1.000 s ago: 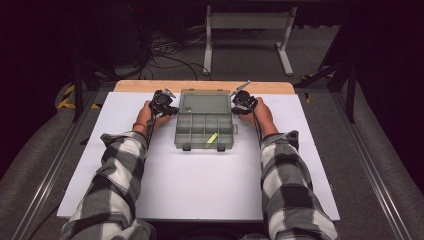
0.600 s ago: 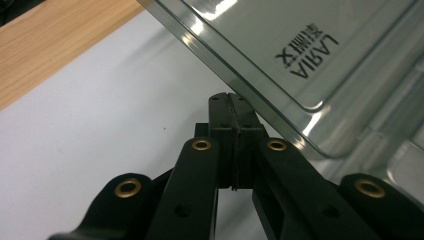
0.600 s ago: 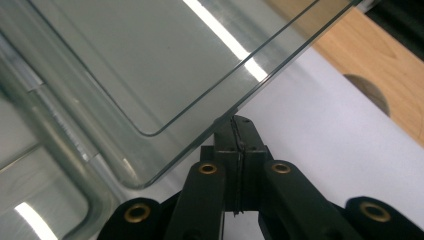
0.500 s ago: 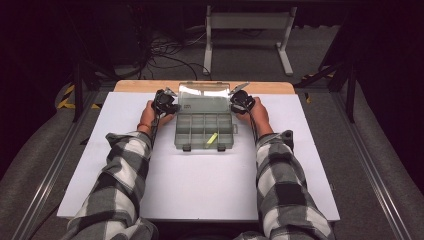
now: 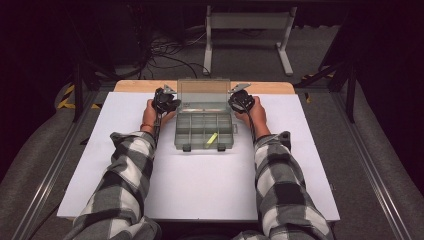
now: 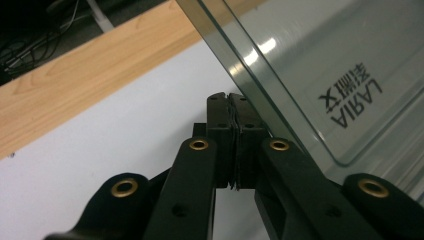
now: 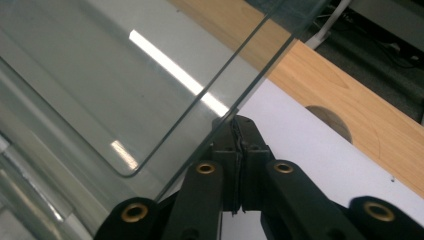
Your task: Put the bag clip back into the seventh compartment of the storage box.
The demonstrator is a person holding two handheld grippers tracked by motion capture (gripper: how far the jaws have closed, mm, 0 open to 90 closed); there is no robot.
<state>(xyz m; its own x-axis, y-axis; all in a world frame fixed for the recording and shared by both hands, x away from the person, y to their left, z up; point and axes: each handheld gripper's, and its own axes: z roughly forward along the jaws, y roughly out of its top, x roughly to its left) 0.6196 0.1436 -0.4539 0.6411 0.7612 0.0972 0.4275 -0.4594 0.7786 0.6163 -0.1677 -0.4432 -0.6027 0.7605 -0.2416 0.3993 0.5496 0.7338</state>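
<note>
the left gripper (image 6: 231,107) and the right gripper (image 7: 237,127) both have their jaws pressed together on nothing, each resting against a side edge of the clear lid (image 5: 204,91) of the compartment box (image 5: 204,131). the lid stands upright behind the tray, so the opening looks nearly done. a yellow piece (image 5: 212,138) lies in a front compartment of that box.
</note>
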